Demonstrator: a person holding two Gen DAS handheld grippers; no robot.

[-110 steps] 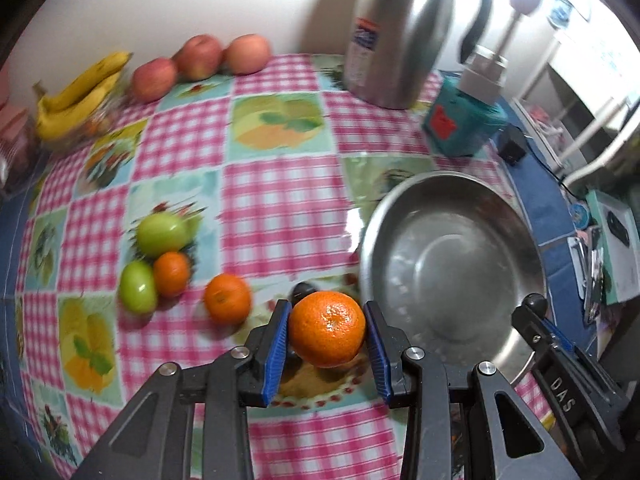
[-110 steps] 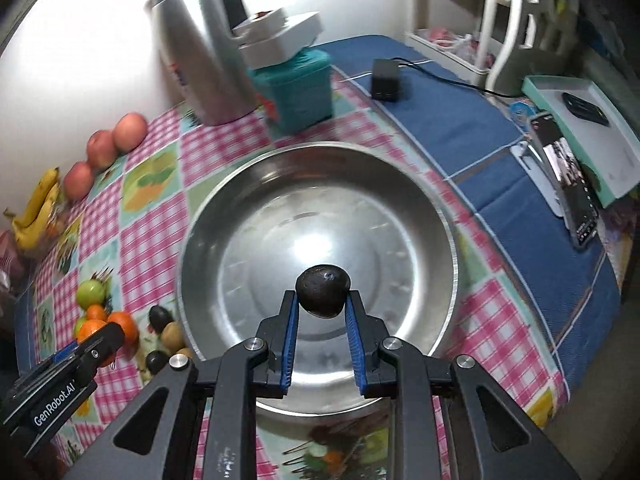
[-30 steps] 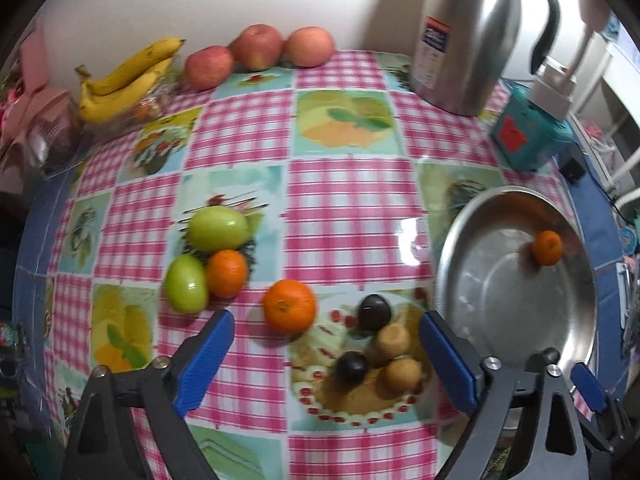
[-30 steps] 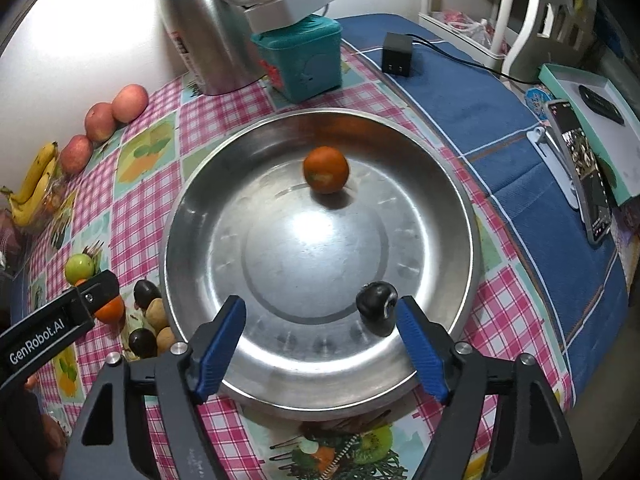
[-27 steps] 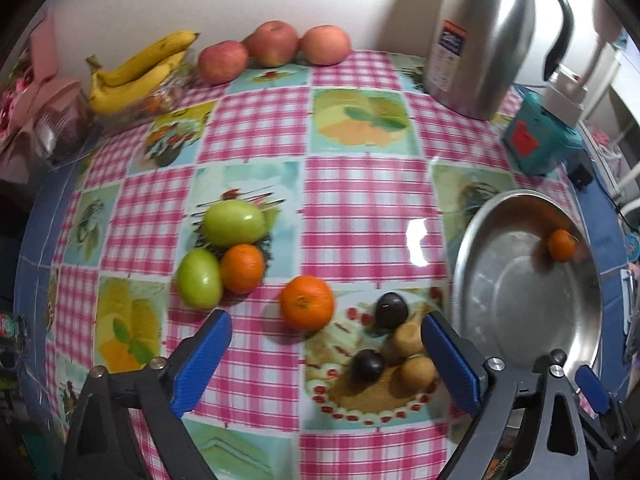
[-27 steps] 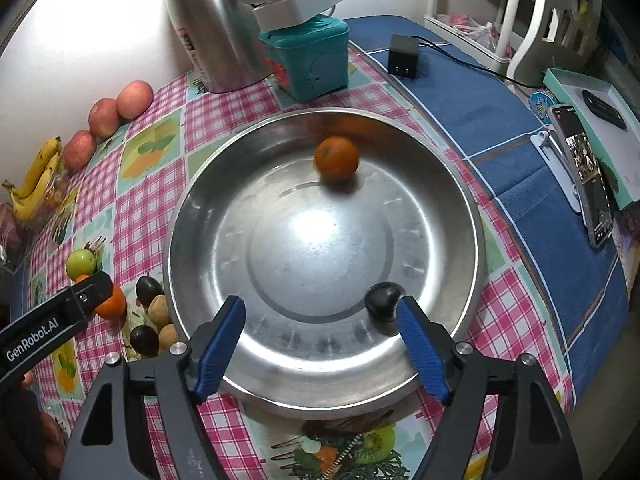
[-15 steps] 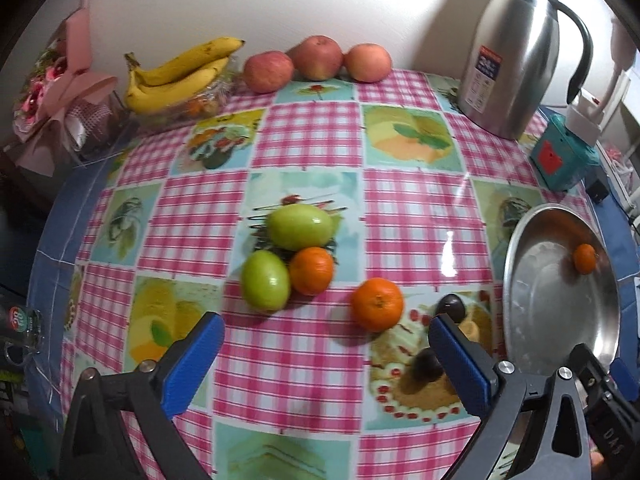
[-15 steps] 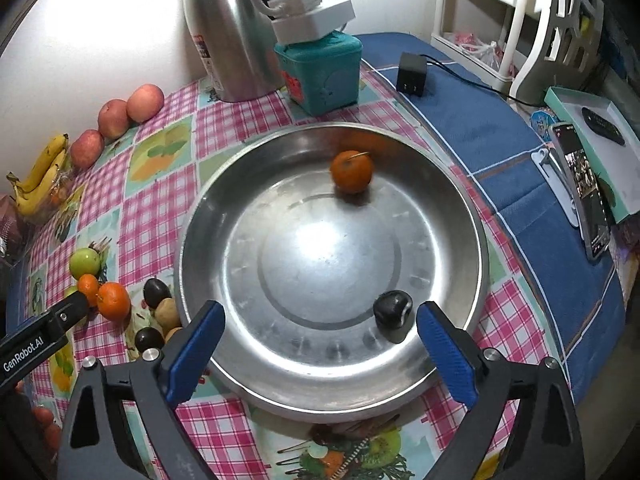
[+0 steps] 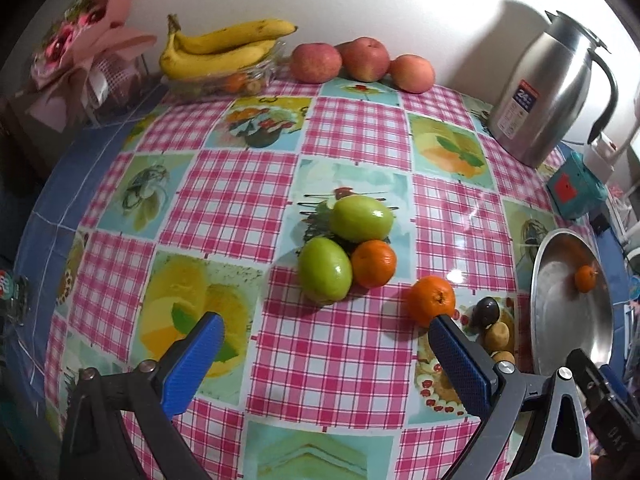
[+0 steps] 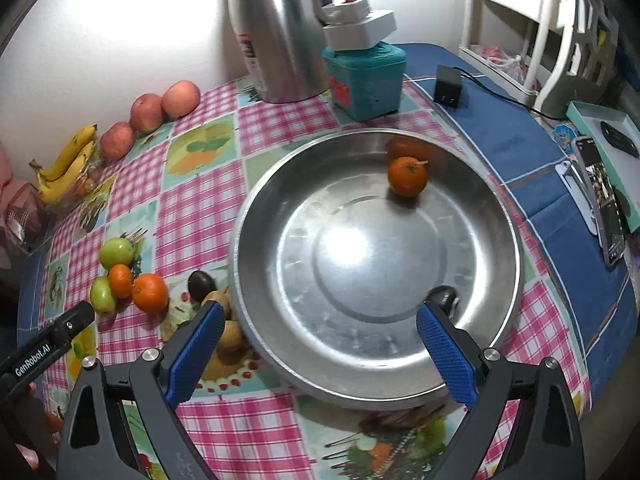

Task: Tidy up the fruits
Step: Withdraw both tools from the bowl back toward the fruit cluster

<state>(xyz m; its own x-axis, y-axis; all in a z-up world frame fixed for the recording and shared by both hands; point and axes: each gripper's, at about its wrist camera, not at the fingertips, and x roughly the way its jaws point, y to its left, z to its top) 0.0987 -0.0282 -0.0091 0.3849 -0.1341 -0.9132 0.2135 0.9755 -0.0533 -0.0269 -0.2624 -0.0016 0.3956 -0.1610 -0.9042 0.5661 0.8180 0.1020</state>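
A steel bowl [image 10: 496,248] holds an orange [image 10: 407,176] at its far side and a dark fruit [image 10: 444,295] near its front rim. My right gripper [image 10: 318,332] is open and empty above the bowl's near edge. My left gripper [image 9: 326,344] is open and empty above the tablecloth. Ahead of it lie two green fruits [image 9: 362,218] [image 9: 325,269], a small orange [image 9: 374,263] and a larger orange [image 9: 432,301]. A dark fruit [image 9: 485,312] and brown kiwis [image 9: 497,334] lie beside the bowl [image 9: 600,340].
Bananas [image 9: 224,46] in a clear dish and three apples [image 9: 362,60] line the wall. A steel thermos [image 9: 548,96] and a teal box [image 10: 366,76] stand behind the bowl. A charger [image 10: 448,90], phones [image 10: 602,200] and a box lie on the blue cloth at right.
Both grippers let go of their fruit into the bowl and opened wide. The left gripper has drawn back and swung left toward the green fruits. The right gripper has pulled back a little.
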